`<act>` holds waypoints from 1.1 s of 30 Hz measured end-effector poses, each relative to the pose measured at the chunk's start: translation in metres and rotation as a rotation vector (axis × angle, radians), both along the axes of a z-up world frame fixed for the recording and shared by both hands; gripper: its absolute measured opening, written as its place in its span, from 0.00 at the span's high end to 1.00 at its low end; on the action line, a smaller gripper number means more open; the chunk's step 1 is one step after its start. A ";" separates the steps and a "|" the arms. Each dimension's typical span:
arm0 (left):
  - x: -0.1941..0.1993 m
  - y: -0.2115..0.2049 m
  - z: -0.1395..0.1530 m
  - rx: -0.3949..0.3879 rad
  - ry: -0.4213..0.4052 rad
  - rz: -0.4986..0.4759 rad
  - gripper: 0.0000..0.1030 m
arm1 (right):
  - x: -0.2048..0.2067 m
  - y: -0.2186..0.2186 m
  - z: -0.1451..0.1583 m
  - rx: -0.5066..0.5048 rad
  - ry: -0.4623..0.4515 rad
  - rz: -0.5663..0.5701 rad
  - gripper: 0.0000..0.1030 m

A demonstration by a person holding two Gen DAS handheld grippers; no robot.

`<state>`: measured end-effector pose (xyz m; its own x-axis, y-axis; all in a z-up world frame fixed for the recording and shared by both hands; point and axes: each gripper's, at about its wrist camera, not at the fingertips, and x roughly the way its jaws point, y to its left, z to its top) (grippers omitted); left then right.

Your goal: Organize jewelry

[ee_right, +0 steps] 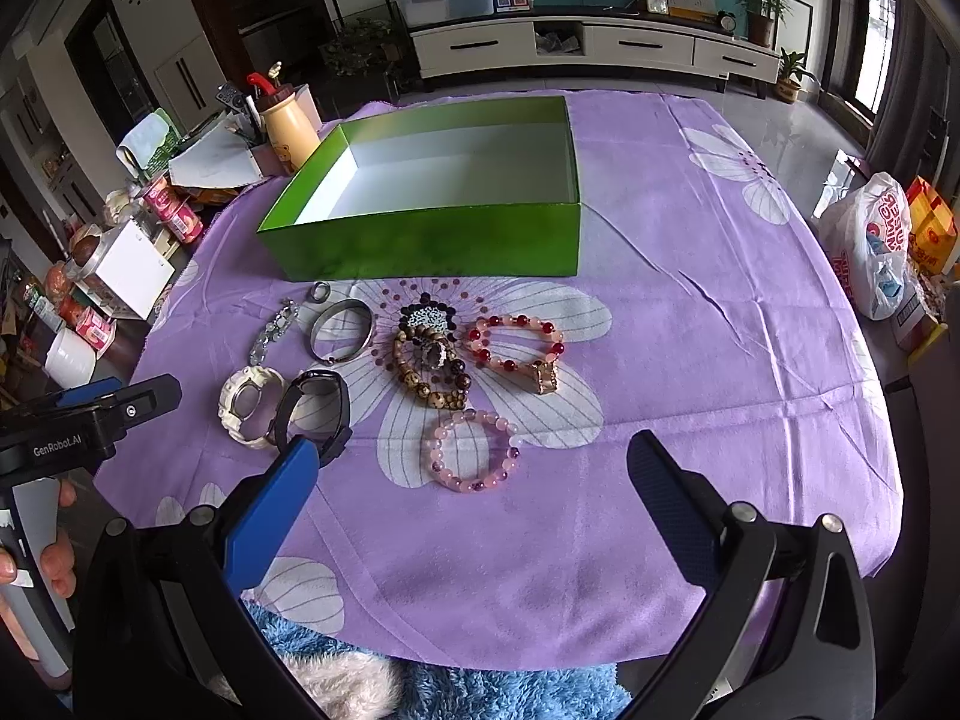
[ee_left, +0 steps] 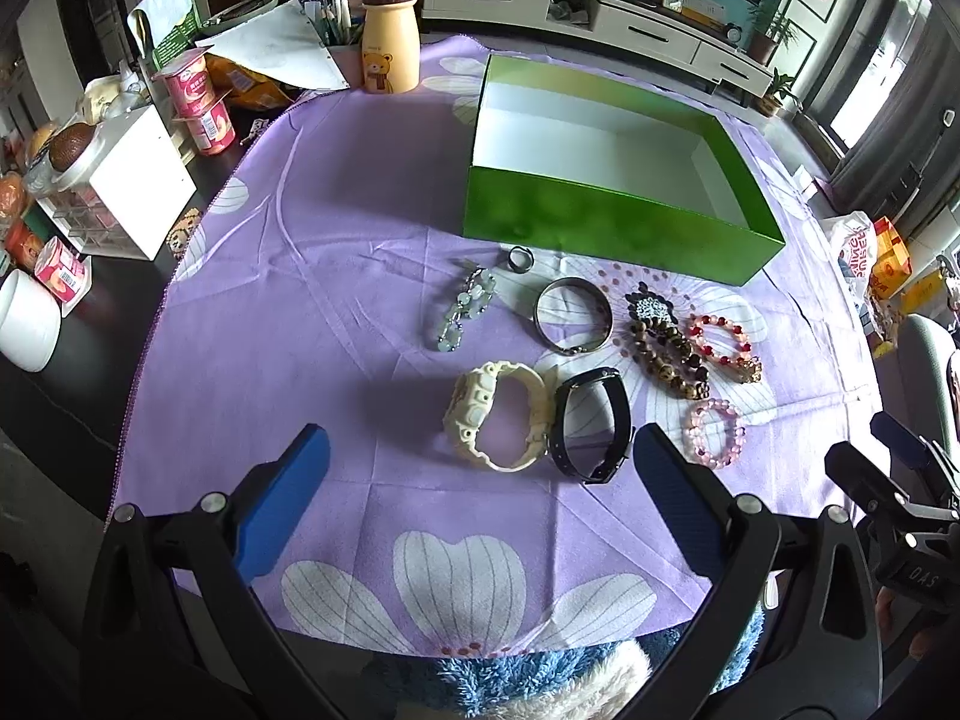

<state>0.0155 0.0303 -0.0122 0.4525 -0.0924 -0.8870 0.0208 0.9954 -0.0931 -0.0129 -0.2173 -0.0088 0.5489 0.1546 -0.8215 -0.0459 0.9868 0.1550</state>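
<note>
A green box (ee_left: 600,222) (ee_right: 432,240) with a white, empty inside stands open on the purple cloth. In front of it lie a small ring (ee_left: 519,258), a crystal bracelet (ee_left: 465,315), a metal bangle (ee_left: 574,317), a cream watch (ee_left: 501,417), a black watch (ee_left: 594,426), a brown bead bracelet (ee_left: 666,354), a red bead bracelet (ee_left: 723,345) and a pink bead bracelet (ee_left: 714,435) (ee_right: 474,450). My left gripper (ee_left: 480,468) is open and empty, just short of the two watches. My right gripper (ee_right: 471,486) is open and empty above the pink bracelet.
The purple flowered cloth (ee_left: 336,276) covers the table. At the left are a yellow bear bottle (ee_left: 390,42), yoghurt cups (ee_left: 204,108), a white box (ee_left: 138,180) and a white cup (ee_left: 24,324). A plastic bag (ee_right: 870,246) lies at the right edge.
</note>
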 end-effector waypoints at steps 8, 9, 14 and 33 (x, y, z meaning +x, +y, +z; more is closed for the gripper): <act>0.000 -0.011 -0.004 0.006 0.002 -0.036 0.02 | 0.000 -0.002 -0.004 -0.002 0.007 -0.004 0.01; 0.000 -0.012 -0.004 0.007 0.002 -0.039 0.02 | 0.000 -0.003 -0.004 -0.001 0.007 -0.005 0.01; -0.001 -0.014 -0.004 0.010 -0.006 -0.048 0.02 | 0.000 -0.003 -0.004 -0.001 0.007 -0.003 0.01; 0.001 -0.013 -0.002 0.017 -0.018 -0.052 0.02 | 0.003 -0.003 -0.005 -0.001 0.009 -0.005 0.01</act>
<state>0.0164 0.0176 -0.0145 0.4634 -0.1009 -0.8804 0.0742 0.9944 -0.0749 -0.0104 -0.2207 -0.0143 0.5425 0.1505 -0.8265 -0.0393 0.9873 0.1540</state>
